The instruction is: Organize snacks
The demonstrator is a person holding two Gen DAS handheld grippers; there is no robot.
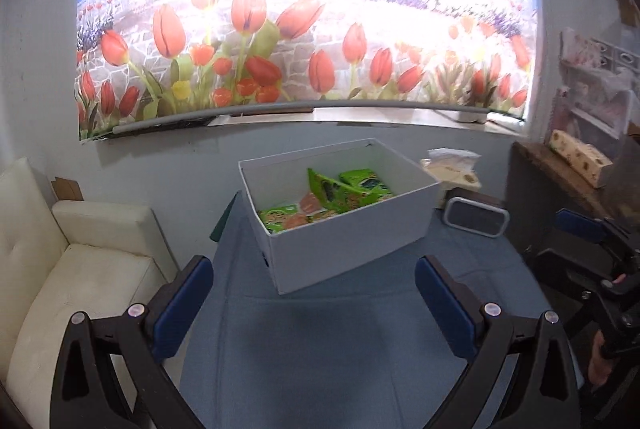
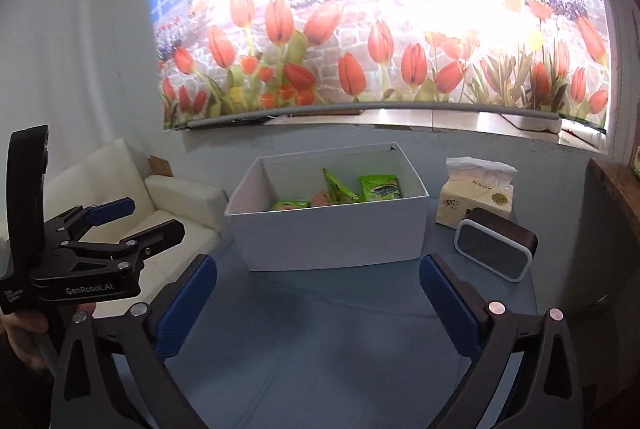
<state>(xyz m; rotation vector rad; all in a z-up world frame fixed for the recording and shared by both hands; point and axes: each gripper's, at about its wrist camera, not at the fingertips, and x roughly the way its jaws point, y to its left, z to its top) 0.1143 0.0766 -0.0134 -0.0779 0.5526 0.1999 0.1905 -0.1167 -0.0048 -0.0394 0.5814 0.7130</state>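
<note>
Hidden behind the near wall of the white box (image 2: 332,233) the lower parts of the green snack packets (image 2: 378,187), cut off at the right edge the right gripper (image 1: 600,249), unreadable the tissue pack (image 2: 476,203) print.

box (image 2: 336,233): matt white cardboard, smooth
snack packets (image 1: 344,189): glossy green plastic film
table cover (image 2: 320,329): matt blue cloth (creased in places)
gripper pads (image 1: 440,305): matt blue, rubbery-looking
sofa (image 1: 60,269): cream leather-look, slight sheen
tissue pack (image 2: 476,197): printed plastic wrap, soft paper
</note>
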